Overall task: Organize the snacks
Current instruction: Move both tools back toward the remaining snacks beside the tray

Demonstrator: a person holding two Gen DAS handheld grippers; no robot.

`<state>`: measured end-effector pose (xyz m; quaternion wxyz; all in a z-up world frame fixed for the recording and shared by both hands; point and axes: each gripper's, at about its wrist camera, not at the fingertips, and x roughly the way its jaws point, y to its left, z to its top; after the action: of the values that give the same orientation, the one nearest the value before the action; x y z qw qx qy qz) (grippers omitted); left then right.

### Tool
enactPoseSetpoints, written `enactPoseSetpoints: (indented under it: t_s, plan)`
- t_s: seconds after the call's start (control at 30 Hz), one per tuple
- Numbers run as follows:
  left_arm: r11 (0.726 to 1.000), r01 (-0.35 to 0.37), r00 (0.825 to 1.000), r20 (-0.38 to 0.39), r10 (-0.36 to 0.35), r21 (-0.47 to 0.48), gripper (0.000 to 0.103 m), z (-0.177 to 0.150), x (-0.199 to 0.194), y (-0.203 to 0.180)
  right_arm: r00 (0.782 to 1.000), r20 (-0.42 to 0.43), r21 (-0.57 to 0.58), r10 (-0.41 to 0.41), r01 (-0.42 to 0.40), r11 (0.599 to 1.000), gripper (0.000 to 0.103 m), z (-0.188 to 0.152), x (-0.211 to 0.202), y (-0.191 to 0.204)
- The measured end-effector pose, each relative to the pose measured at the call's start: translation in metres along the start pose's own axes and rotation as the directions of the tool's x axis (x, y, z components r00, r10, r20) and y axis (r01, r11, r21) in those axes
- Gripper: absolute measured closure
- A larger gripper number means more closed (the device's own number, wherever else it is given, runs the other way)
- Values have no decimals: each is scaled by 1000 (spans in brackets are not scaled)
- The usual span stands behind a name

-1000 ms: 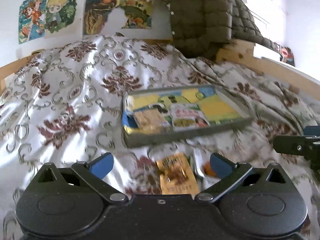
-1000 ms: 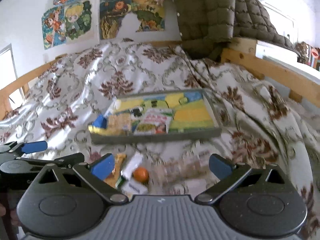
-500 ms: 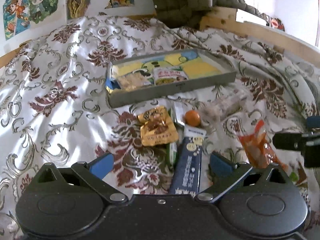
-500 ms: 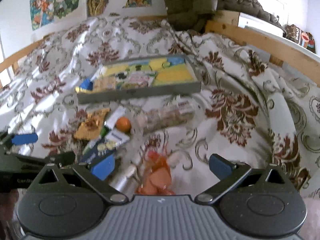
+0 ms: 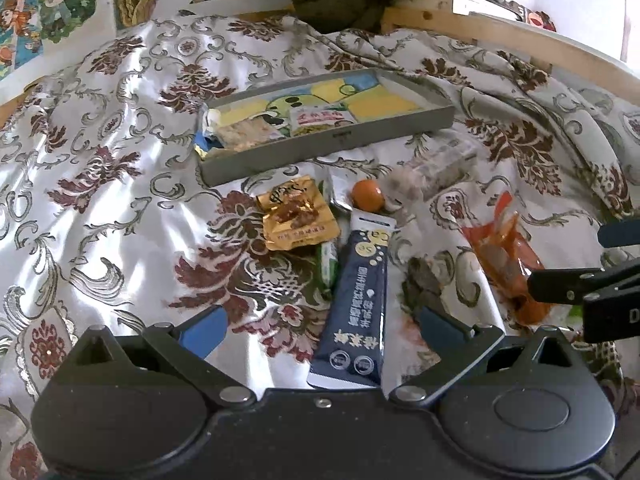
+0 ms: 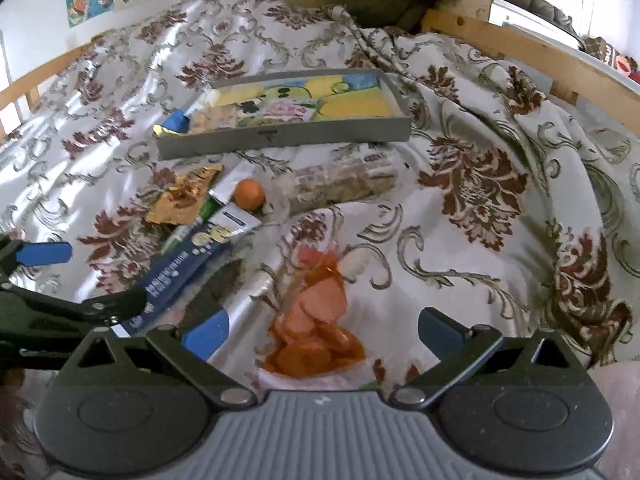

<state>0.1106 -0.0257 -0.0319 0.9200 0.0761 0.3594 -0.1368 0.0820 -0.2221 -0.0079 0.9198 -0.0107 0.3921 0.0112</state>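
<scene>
Two packets (image 5: 280, 128) inside grey tray (image 5: 328, 148); both grippers' jaws apart, empty.

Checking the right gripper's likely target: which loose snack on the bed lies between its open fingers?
The orange packet of sliced snacks, directly between the right gripper fingers; the others lie farther left or ahead.

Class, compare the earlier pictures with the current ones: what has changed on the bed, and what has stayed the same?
Both grippers tipped down and drew back toward the near snacks: the left gripper now frames the blue pack, the right gripper the orange bag. Both stay open; nothing was grasped or released. The tray and the loose snacks have not moved.
</scene>
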Motion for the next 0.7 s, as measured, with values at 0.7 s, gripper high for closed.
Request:
enactPoseSetpoints:
  t_s: [0.7]
  plan:
    - [969,223,974,14,-226,108,13,-7,11,-29,998,-55,-36,-33,31,999,0,3,23,-8]
